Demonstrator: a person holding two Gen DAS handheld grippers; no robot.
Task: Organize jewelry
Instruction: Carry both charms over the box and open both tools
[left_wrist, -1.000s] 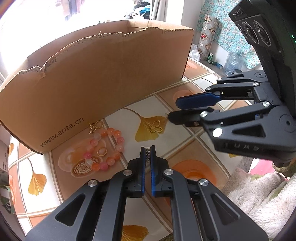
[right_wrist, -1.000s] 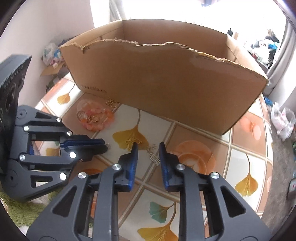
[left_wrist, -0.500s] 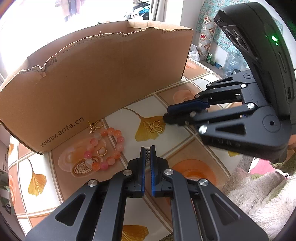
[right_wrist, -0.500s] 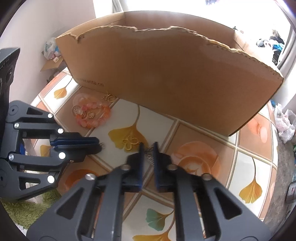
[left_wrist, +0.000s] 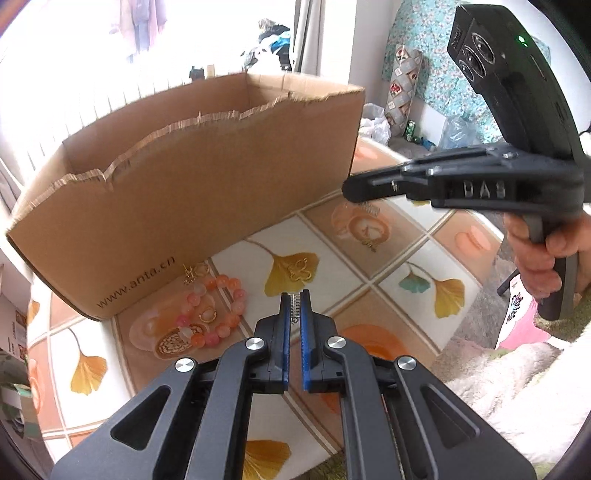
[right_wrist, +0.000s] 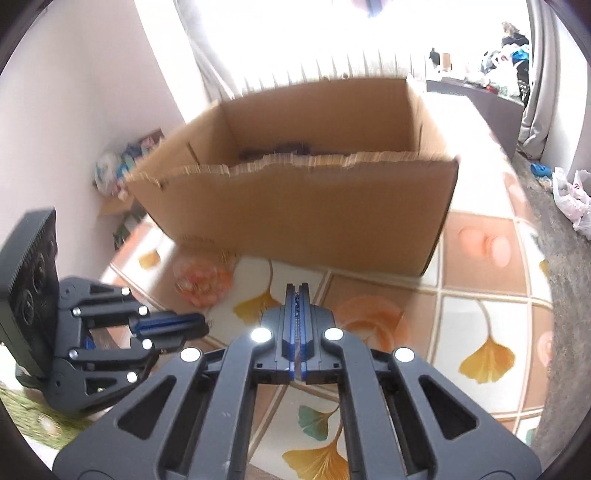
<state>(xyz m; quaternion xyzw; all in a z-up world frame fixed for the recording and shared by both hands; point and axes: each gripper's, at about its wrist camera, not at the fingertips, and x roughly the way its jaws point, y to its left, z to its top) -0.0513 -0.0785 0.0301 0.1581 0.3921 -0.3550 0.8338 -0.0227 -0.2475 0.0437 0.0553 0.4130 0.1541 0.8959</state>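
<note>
Since the earlier frame the right gripper (right_wrist: 295, 291) had pinched its fingers together over the small metal charm on the tablecloth and risen toward the cardboard box (left_wrist: 192, 192), while the left gripper (left_wrist: 294, 301) had kept its place.

Left of the left gripper's fingertips lay the pink-and-orange bead bracelet (left_wrist: 218, 314) with a gold ring (left_wrist: 207, 315) inside its loop, and further out, against the box wall, a gold earring (left_wrist: 192, 273). The left gripper's fingers stood nearly closed, with a tiny silver toothed piece (left_wrist: 294, 304) held between their tips. Just ahead of those tips, a gold butterfly pendant (left_wrist: 300, 271) rested on a printed ginkgo leaf. Further right another small gold piece (left_wrist: 367, 242) lay on the tablecloth (left_wrist: 406, 266), below the right gripper's fingers.

From its own camera the right gripper's fingers looked pressed shut, with something thin and dark in the seam; whether that was the charm I could not tell, as the view was blurred.

Either grip was probably slight: a small, hard, slippery thing held only at the tips could slip or swing loose in a fast lift and drop short of the box's torn rim. Releasing before the tips cleared that rim would likely leave it outside.
</note>
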